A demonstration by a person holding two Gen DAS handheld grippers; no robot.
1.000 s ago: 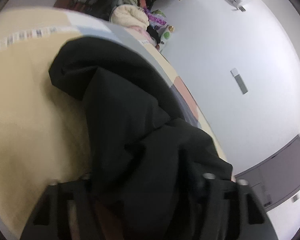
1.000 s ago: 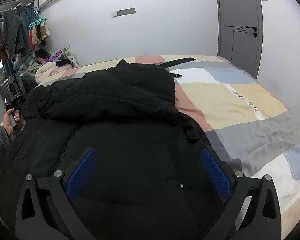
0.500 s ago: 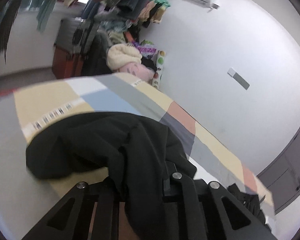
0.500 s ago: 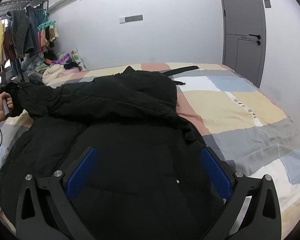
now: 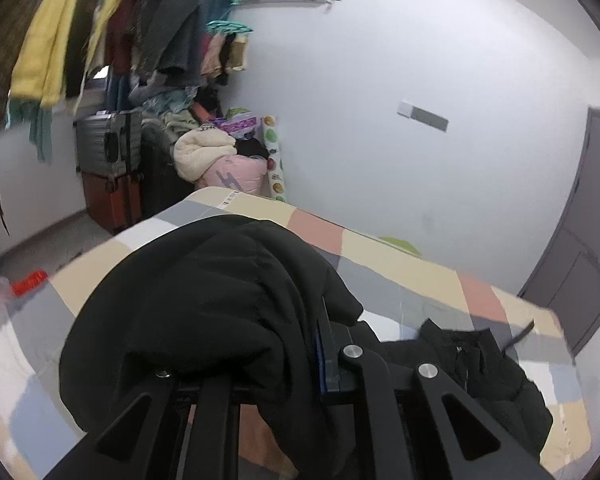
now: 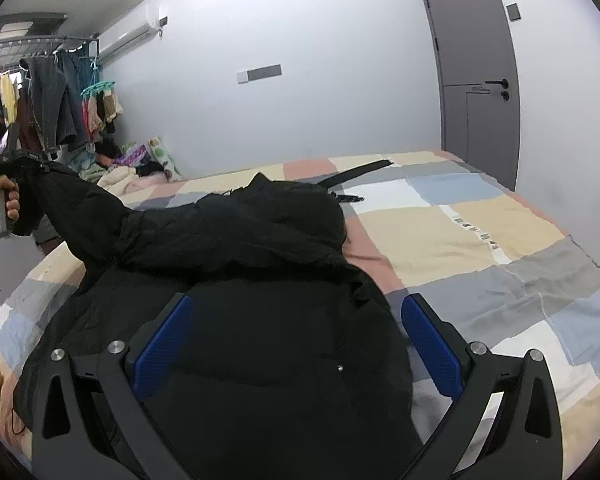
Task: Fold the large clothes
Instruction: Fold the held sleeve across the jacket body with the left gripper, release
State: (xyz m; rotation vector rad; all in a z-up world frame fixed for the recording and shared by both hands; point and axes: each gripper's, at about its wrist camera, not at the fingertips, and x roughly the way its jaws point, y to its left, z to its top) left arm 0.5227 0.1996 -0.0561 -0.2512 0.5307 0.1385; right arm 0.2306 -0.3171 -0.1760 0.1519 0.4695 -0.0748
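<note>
left hand-held gripper (image 5: 300, 344): raised, clamped on black jacket (image 6: 240, 280) sleeve | right hand-held gripper (image 6: 296, 340): jaws apart, above jacket

garment: black padded jacket (image 6: 240, 312), hooded
pose: body spread flat, hood bunched at its top
place: across the left half of the patchwork bedspread (image 6: 480, 240)
sleeve (image 6: 80, 208): lifted off the bedspread's left edge

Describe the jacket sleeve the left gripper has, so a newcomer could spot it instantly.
Start at the patchwork bed with the black padded jacket spread over it. From the jacket's far-left shoulder one sleeve rises off the bed towards the clothes rack, its cuff pinched in the left gripper. It is the only part of the jacket lifted off the bed.
</note>
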